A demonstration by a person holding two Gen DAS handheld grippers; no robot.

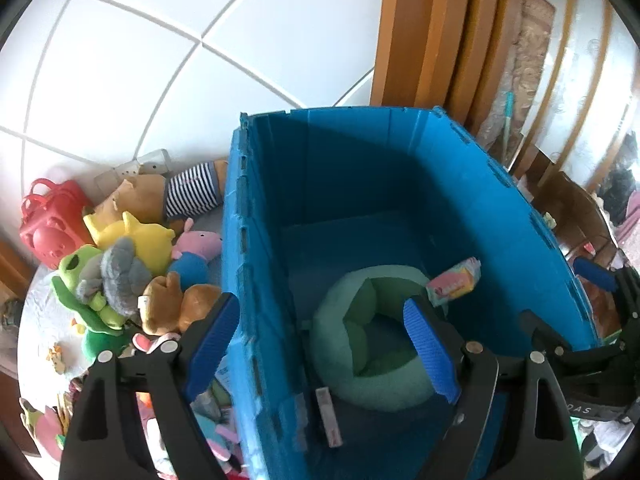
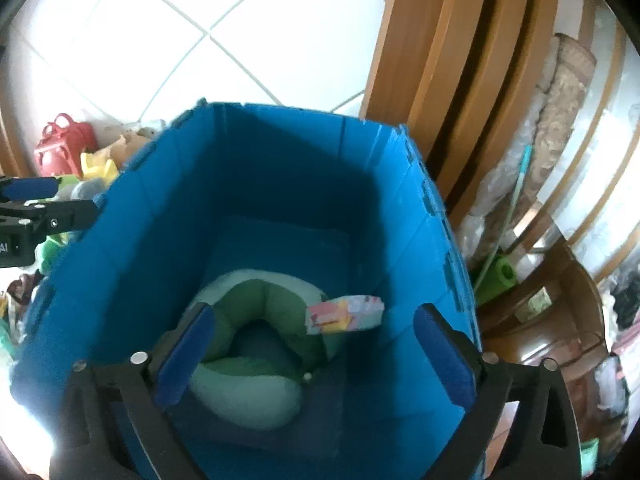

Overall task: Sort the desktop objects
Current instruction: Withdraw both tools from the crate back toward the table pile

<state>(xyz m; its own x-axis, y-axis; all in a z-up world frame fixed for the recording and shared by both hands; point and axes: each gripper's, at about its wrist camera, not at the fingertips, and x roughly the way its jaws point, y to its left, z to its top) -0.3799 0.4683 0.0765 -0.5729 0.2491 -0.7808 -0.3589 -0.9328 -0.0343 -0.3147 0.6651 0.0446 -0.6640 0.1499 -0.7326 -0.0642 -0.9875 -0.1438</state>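
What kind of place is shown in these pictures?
Probably a room in a home, perhaps where a child's toys are kept. A pile of plush toys lies beside a blue storage crate, with a white tiled wall and a wooden door frame behind.

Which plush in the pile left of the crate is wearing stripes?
The brown plush with the navy-and-white striped shirt, lying at the back against the blue crate. The yellow plush and green plush are plain.

White tiled wall point(image 1: 160, 40) behind; wooden door frame point(image 2: 432, 80), wooden chair point(image 2: 560, 300) at right.
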